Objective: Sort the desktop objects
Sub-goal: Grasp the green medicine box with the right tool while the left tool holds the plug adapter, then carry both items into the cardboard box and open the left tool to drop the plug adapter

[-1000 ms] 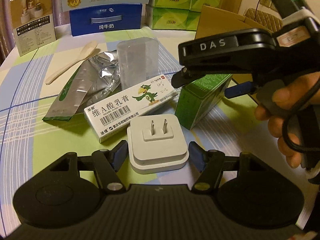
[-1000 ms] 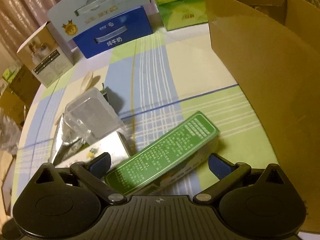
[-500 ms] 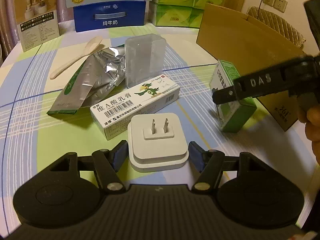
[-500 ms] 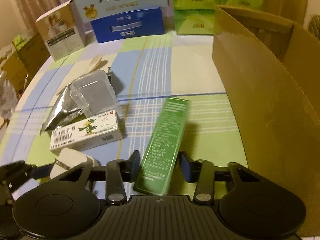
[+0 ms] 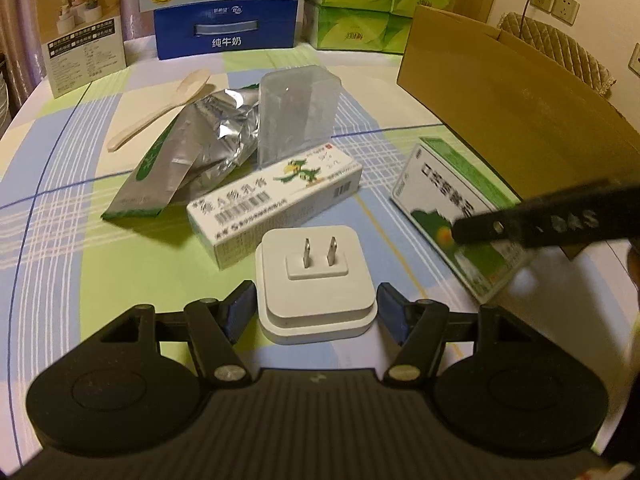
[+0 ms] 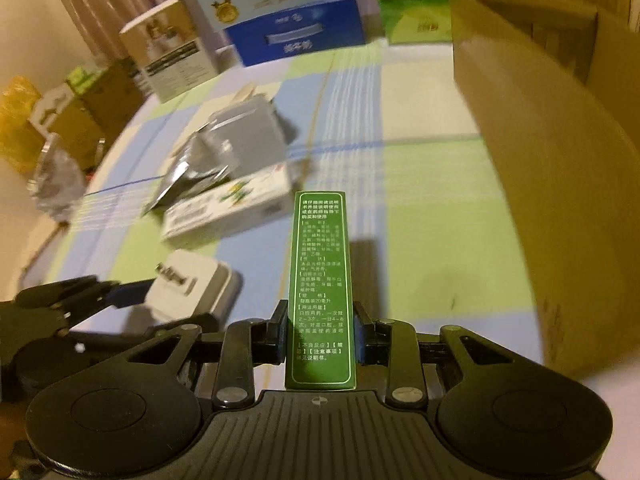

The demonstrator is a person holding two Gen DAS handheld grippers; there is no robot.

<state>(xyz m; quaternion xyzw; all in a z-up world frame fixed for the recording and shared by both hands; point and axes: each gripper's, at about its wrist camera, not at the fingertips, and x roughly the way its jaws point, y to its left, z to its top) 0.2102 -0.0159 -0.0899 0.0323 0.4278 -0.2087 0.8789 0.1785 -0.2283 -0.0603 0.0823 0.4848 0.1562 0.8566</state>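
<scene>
My right gripper [image 6: 320, 330] is shut on a green medicine box [image 6: 321, 280] and holds it above the table; the box also shows in the left wrist view [image 5: 452, 208], partly behind the right gripper's finger [image 5: 532, 228]. My left gripper [image 5: 314, 308] is open, its pads on either side of a white plug adapter [image 5: 316, 284] that lies prongs-up on the tablecloth; I cannot tell if they touch it. A white ointment box with a parrot [image 5: 276, 204], a clear plastic case [image 5: 298, 116], a foil pouch [image 5: 188, 148] and a wooden spoon [image 5: 160, 114] lie beyond.
An open cardboard box [image 5: 512, 100] [image 6: 560, 160] stands at the right. At the back stand a blue milk carton [image 5: 228, 28], green tissue packs [image 5: 360, 8] and a small product box [image 5: 82, 26]. The table edge curves at the left.
The right gripper closed on the green box, turned it lengthwise between the fingers and lifted it toward the right. The left gripper stayed open around the adapter.
</scene>
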